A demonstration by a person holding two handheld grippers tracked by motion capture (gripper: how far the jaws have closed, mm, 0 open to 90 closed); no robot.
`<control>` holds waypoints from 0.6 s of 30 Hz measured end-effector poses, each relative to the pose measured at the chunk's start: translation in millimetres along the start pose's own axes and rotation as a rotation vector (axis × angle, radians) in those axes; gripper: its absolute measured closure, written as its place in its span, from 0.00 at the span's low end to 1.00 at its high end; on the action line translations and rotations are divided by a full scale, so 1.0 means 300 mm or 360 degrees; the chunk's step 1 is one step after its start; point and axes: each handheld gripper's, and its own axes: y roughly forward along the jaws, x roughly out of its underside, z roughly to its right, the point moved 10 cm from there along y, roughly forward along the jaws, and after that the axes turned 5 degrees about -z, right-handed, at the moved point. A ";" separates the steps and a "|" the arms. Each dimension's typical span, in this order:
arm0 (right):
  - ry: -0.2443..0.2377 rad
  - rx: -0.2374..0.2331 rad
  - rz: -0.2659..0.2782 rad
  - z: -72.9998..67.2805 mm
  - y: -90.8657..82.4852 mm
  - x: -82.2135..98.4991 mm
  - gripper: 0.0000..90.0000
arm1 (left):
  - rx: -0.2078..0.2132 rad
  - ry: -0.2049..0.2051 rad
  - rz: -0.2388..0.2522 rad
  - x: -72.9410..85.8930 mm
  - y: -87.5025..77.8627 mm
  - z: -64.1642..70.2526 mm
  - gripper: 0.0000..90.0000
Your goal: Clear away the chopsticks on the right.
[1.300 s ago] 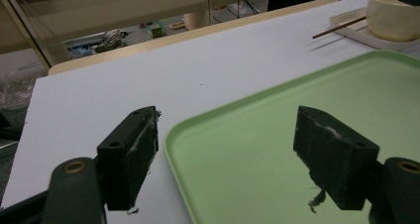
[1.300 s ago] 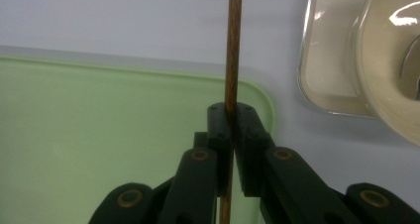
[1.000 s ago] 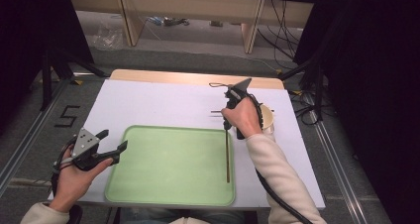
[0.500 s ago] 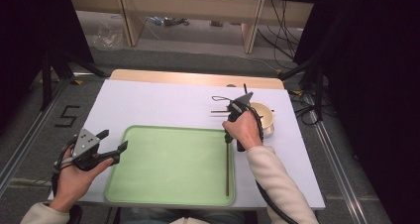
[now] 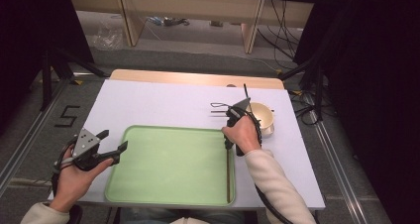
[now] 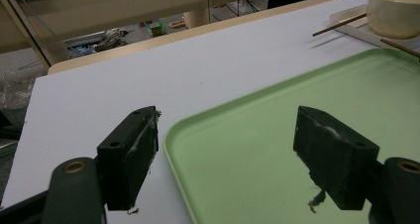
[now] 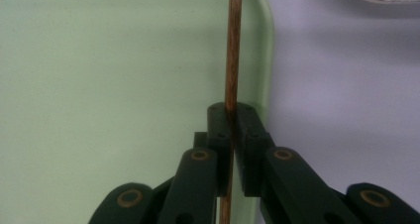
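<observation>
Clamped tight, our right gripper point(image 7: 231, 112) pinches a thin brown wooden chopstick point(image 7: 233, 45) between its two black pads, and the stick runs straight on past the jaws. Our landmark is the green tray point(image 5: 168, 164), a pale rectangle with rounded corners that lies on the white table point(image 5: 158, 105) directly in front of us. Seen from the high view, the chopstick point(image 5: 228, 177) lies along the tray's right-hand edge, just inside its rim, pointing from the near side of the tray towards its far right corner. Our right gripper point(image 5: 229, 144) grips it near that far right corner, with our right hand point(image 5: 242, 134) wrapped around the handle above it. We cannot tell whether the stick rests flat on the tray floor or hangs just above it.

Our left gripper point(image 5: 114, 142) hovers at the tray's left edge, held in our left hand point(image 5: 74, 177). Its jaws stand wide apart with nothing between them. In the left gripper view point(image 6: 228, 154) one pad sits over the bare table and the other over the tray, with the tray's near left corner between them.

Beyond the tray's far right corner stands a cream bowl point(image 5: 262, 117). Two more chopsticks point(image 5: 219, 115) lie side by side on the table just past the tray's far edge, to the left of the bowl.
</observation>
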 end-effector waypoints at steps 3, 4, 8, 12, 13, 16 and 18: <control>0.0008 0.0016 0.0002 0.001 0.004 -0.001 0.97 | -0.0008 0.0001 -0.0001 0.000 -0.002 -0.002 0.28; 0.0055 0.0008 -0.0021 -0.006 0.005 0.004 0.97 | -0.0008 0.0003 -0.0002 0.000 -0.002 -0.002 0.28; 0.0012 0.0010 -0.0028 -0.004 0.015 0.004 0.97 | -0.0008 0.0000 -0.0002 0.000 -0.002 -0.002 0.28; 0.0043 0.0016 -0.0038 -0.014 0.016 0.007 0.97 | -0.0010 0.0004 -0.0004 0.000 -0.003 -0.003 0.28; 0.0074 0.0012 -0.0050 -0.021 0.016 0.010 0.97 | -0.0008 0.0002 -0.0003 0.000 -0.003 -0.002 0.28; -0.0009 0.0024 -0.0031 -0.009 0.026 0.000 0.97 | -0.0009 0.0004 -0.0003 0.000 -0.003 -0.003 0.28; -0.0025 0.0023 -0.0033 -0.009 0.028 -0.001 0.97 | -0.0006 0.0001 -0.0006 0.001 -0.002 -0.002 0.28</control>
